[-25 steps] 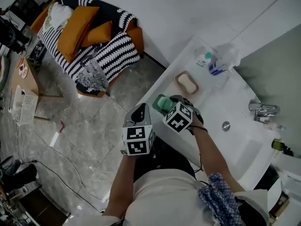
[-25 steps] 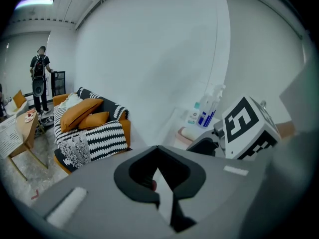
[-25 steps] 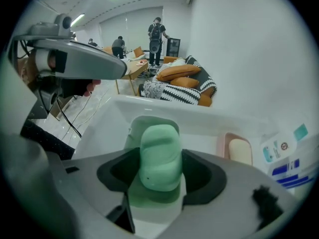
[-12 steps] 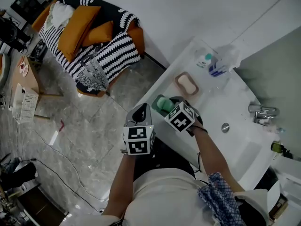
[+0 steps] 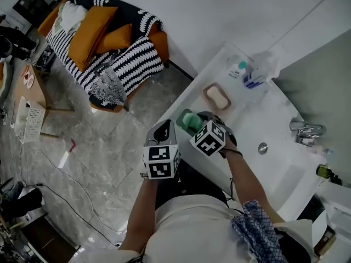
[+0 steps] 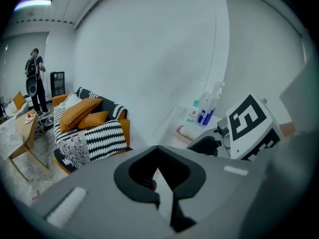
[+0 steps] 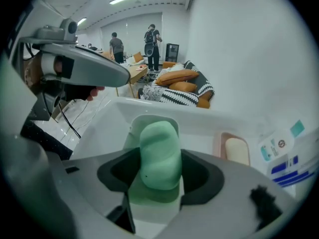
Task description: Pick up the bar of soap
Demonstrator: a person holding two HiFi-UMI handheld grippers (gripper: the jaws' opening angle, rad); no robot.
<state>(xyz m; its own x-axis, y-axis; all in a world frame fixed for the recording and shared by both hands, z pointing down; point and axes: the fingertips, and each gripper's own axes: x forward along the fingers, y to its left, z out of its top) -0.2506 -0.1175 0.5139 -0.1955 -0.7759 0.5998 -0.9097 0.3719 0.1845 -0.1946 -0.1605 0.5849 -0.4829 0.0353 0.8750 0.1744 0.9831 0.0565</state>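
A pale green bar of soap (image 7: 159,156) stands on end between the jaws of my right gripper (image 7: 160,171), which is shut on it. Under it sits a green soap dish (image 7: 151,122) on the white counter; I cannot tell whether the bar still touches the dish. From the head view the green soap (image 5: 190,120) shows just past the right gripper (image 5: 201,121) at the counter's near end. My left gripper (image 5: 163,130) hangs over the floor left of the counter, jaws together and empty, with its tips (image 6: 158,148) pointing toward the wall.
A cream soap bar in a pink dish (image 5: 218,97) lies farther along the counter, with pump bottles (image 5: 245,73) behind it. The basin drain (image 5: 263,146) and tap (image 5: 306,129) are to the right. A striped sofa (image 5: 109,48) stands on the floor to the left.
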